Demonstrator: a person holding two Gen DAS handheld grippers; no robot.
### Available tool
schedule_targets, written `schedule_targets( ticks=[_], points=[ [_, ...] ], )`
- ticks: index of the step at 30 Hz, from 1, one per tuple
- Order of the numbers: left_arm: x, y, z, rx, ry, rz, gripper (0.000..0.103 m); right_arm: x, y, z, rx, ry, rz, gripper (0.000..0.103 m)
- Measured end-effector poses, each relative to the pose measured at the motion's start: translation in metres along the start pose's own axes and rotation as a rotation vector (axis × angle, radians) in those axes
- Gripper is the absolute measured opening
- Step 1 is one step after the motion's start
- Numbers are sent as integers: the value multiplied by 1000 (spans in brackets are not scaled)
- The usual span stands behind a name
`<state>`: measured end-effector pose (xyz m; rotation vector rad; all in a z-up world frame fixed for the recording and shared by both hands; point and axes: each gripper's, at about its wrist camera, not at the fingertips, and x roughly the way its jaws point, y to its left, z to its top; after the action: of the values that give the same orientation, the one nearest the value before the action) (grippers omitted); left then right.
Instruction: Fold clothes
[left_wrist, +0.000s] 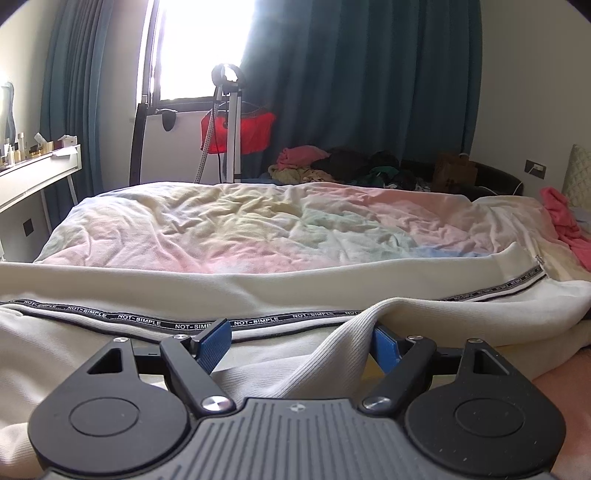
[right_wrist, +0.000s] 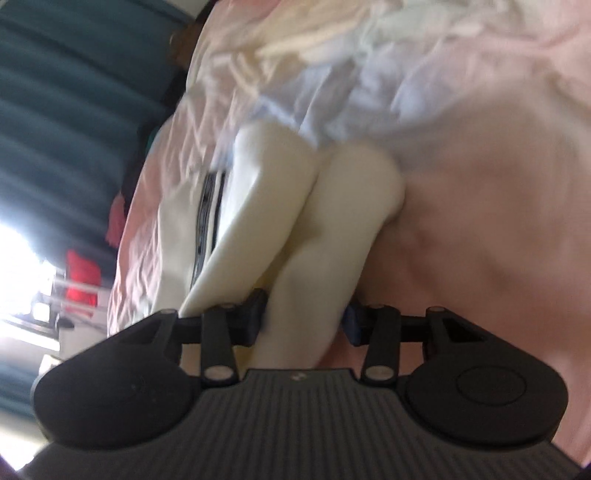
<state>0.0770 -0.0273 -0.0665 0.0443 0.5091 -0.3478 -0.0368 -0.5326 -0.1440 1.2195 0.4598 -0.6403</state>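
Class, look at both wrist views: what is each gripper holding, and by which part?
Left gripper: open around a ribbed fold of the white garment. Right gripper: grips a bunched fold of it; which part is unclear.

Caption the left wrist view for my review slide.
Open left gripper straddles a ribbed fold of the white garment on the bed.

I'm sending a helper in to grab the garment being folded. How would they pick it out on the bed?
Start at the bed with the wrinkled pastel duvet below the window. Along its near edge lies a cream ribbed-knit garment. Unlike the pink clothing at the bed's right end, it carries a black tape printed NOT-SIMPLE.
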Motion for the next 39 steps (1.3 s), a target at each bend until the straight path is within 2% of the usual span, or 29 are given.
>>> schedule_targets(
  ticks=[1, 2, 3, 4, 6, 8, 10, 12, 14, 19, 21, 24, 26, 27, 28, 29, 30, 31, 34, 36, 39],
  points=[
    [-1, -1, -1, 3, -2, -2, 82, 3, -1, 2, 4, -16, 3, 46],
    [-3, -2, -1, 7, -4, -5, 81, 6, -3, 4, 7, -32, 6, 40],
    [-4, -3, -2, 11, -5, -7, 81, 6, -5, 7, 0, -24, 13, 22],
    [-6, -4, -2, 16, -7, -11, 81, 6, -5, 8, -17, -8, 15, 13],
    [-10, -5, -3, 21, -7, -23, 81, -4, -4, 11, -44, -44, 32, 10],
    [-13, -4, -4, 25, 10, -56, 78, -19, -5, 16, -58, -136, 74, 8],
    [-17, -2, -8, 21, 41, -86, 76, -23, -6, 17, -73, -173, 65, 8],
    [-18, -3, -13, 39, 76, -124, 75, -17, -10, 19, -53, -168, 41, 8],
    [-17, -7, -19, 90, 116, -131, 75, -8, -16, 23, -11, -164, 17, 8],
    [-12, -16, -32, 162, 226, -176, 75, -10, -32, 27, 96, -136, 41, 10],
    [-8, -18, -35, 167, 306, -219, 77, -12, -37, 27, 142, -114, 67, 11],
    [-13, -11, -35, 99, 318, -283, 77, -21, -45, 28, 152, -86, 111, 12],
    [-17, -8, -33, 62, 303, -321, 77, -30, -54, 26, 198, -72, 128, 16],
    [-19, -8, -31, 48, 292, -336, 77, -35, -59, 24, 225, -66, 135, 25],
    [-22, -7, -29, 36, 280, -363, 77, -40, -66, 23, 273, -71, 166, 41],
    [-24, -7, -27, 26, 267, -392, 77, -44, -69, 21, 305, -84, 192, 52],
    [-27, -8, -26, 16, 250, -415, 77, -46, -72, 19, 329, -98, 214, 75],
    [-29, -8, -25, 6, 233, -438, 78, -49, -74, 18, 353, -113, 236, 85],
    [-26, -15, -24, -16, 156, -499, 81, -37, -65, 17, 319, -55, 281, 85],
    [-14, -24, -25, -27, 155, -494, 81, -25, -54, 16, 266, -7, 264, 85],
    [8, -33, -38, -1, 207, -482, 81, -9, -37, 17, 157, 3, 214, 85]
  ],
)
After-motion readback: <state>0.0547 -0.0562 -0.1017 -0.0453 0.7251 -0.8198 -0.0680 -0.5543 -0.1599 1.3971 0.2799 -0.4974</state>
